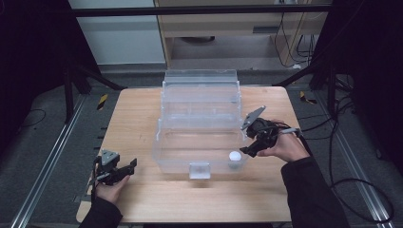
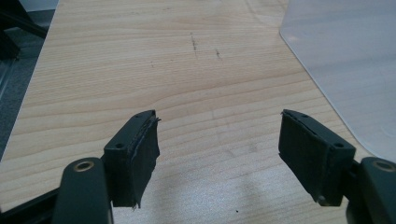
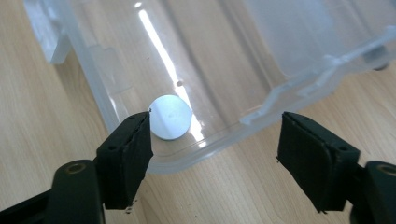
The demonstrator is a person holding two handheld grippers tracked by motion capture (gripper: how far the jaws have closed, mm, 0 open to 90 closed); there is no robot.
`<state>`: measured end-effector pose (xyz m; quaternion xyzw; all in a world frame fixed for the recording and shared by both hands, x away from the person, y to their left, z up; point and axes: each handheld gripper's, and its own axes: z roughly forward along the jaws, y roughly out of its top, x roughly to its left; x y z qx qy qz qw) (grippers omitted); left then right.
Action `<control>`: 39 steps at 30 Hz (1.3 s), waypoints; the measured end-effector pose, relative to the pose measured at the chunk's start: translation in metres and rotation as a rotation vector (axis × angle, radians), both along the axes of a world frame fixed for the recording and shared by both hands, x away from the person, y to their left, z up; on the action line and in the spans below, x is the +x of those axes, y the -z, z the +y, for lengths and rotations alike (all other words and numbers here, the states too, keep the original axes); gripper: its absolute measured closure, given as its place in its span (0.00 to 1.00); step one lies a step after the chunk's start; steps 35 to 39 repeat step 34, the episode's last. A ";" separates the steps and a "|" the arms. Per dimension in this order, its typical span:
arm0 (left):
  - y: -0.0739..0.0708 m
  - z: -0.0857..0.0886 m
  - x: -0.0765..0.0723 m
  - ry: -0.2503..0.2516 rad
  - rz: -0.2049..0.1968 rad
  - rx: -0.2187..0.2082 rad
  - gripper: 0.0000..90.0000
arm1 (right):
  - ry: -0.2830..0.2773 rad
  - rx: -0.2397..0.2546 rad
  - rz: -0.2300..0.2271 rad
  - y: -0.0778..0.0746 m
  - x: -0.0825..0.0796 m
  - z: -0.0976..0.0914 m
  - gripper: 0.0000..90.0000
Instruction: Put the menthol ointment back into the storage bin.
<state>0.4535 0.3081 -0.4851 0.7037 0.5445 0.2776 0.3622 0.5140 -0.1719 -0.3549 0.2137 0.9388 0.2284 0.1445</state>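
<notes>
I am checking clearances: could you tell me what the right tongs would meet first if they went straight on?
Probably the near rim of the clear plastic box, just beside the white disc inside; the right tongs stand open, and depth is uncertain.

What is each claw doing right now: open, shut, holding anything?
Left claw: open, empty, above the wooden table.
Right claw: open, holding nothing; the white round cap lies in the clear plastic box.
</notes>
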 end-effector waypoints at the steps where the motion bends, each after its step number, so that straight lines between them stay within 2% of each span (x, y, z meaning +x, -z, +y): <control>1: 0.000 0.000 0.000 0.000 0.000 0.001 0.31 | 0.024 0.030 -0.017 -0.001 -0.003 -0.005 0.26; 3: 0.000 0.000 0.000 0.001 0.001 0.000 0.31 | 0.065 0.078 -0.035 -0.001 -0.007 -0.013 0.23; 4: 0.000 0.000 0.000 0.000 0.002 0.003 0.31 | 0.105 0.111 -0.044 -0.001 -0.010 -0.018 0.21; 5: 0.000 0.000 0.000 -0.001 0.001 0.002 0.31 | 0.126 0.124 -0.054 0.000 -0.011 -0.022 0.21; 6: 0.000 0.000 0.000 0.000 0.002 0.004 0.31 | 0.168 0.151 -0.066 0.001 -0.015 -0.027 0.20; 10: 0.000 0.000 0.000 -0.001 0.002 0.004 0.31 | 0.263 0.229 -0.101 0.011 -0.026 -0.045 0.20; 15: 0.000 0.000 0.000 0.001 0.005 0.007 0.31 | 0.343 0.298 -0.103 0.028 -0.035 -0.063 0.20; 18: 0.000 0.000 0.000 0.002 0.006 0.006 0.31 | 0.379 0.312 -0.119 0.039 -0.040 -0.072 0.23; 21: 0.001 -0.001 0.000 0.003 0.005 0.001 0.33 | 0.414 0.349 -0.138 0.051 -0.045 -0.080 0.28; 26: 0.000 0.000 -0.001 0.010 0.001 -0.004 0.38 | 0.473 0.386 -0.138 0.074 -0.048 -0.093 0.36; 28: 0.000 0.001 -0.001 0.012 0.002 -0.008 0.40 | 0.486 0.393 -0.125 0.082 -0.049 -0.095 0.37; 30: 0.000 0.001 -0.001 0.014 0.005 -0.011 0.42 | 0.500 0.377 -0.097 0.091 -0.048 -0.097 0.35; 34: 0.000 0.001 -0.002 0.017 0.003 -0.019 0.46 | 0.540 0.384 -0.107 0.104 -0.051 -0.104 0.30; 39: 0.000 0.001 -0.002 0.017 0.003 -0.019 0.46 | 0.540 0.384 -0.107 0.104 -0.051 -0.104 0.30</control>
